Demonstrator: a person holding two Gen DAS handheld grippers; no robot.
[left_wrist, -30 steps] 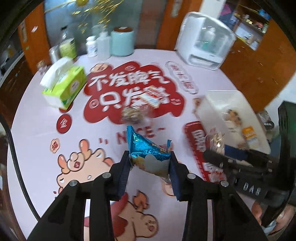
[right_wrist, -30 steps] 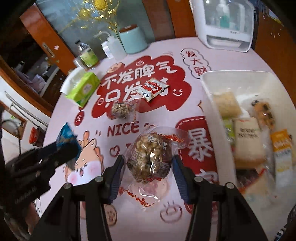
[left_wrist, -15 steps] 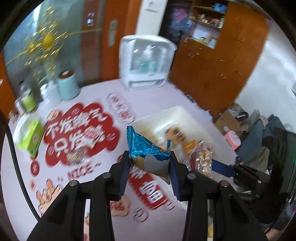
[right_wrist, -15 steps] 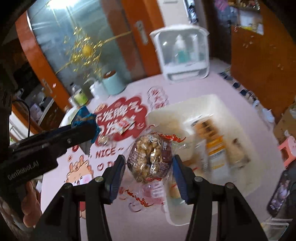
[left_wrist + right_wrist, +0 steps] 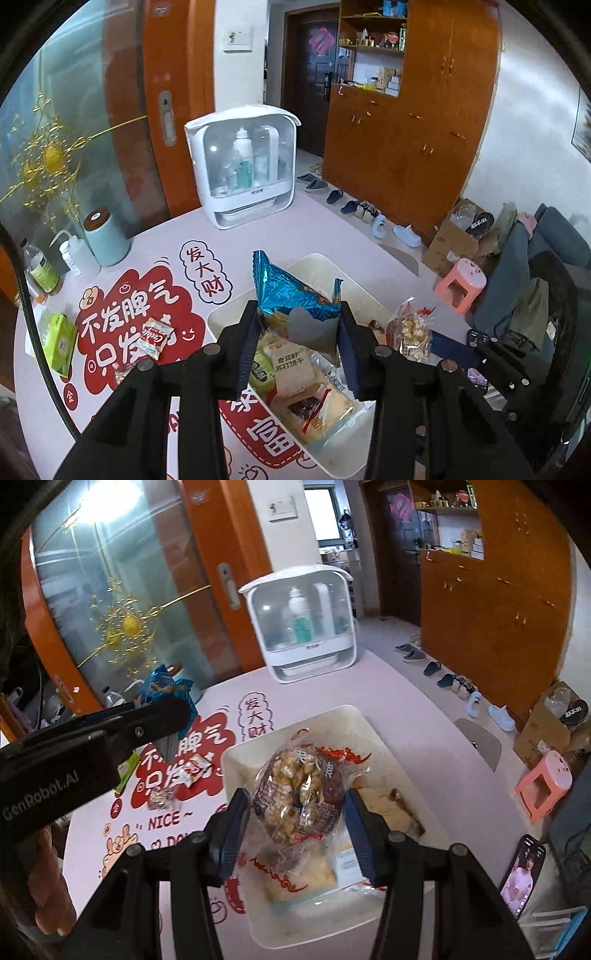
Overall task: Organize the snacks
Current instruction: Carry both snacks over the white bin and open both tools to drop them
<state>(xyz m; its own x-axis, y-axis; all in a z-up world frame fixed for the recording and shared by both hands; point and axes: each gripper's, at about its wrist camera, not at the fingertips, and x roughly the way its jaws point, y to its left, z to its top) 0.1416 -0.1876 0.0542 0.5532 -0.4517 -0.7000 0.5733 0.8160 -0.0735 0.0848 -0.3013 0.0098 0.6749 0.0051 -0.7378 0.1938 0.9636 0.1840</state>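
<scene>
Crinkly blue foil pack (image 5: 295, 295) pinched in my left gripper (image 5: 297, 334), clear nut bag (image 5: 299, 794) clamped in my right gripper (image 5: 295, 827) — both probably light, slippery, crushable; grip mid-body, above the bin (image 5: 388, 753).

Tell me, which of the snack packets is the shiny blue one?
The blue foil packet pinched in the left claw, above the white bin. The right claw's packet is clear, showing brown puffed pieces.

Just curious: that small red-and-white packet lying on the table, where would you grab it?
The red-and-white packet lies flat on the table, so come from above and pinch across its narrow width, near the middle.
</scene>
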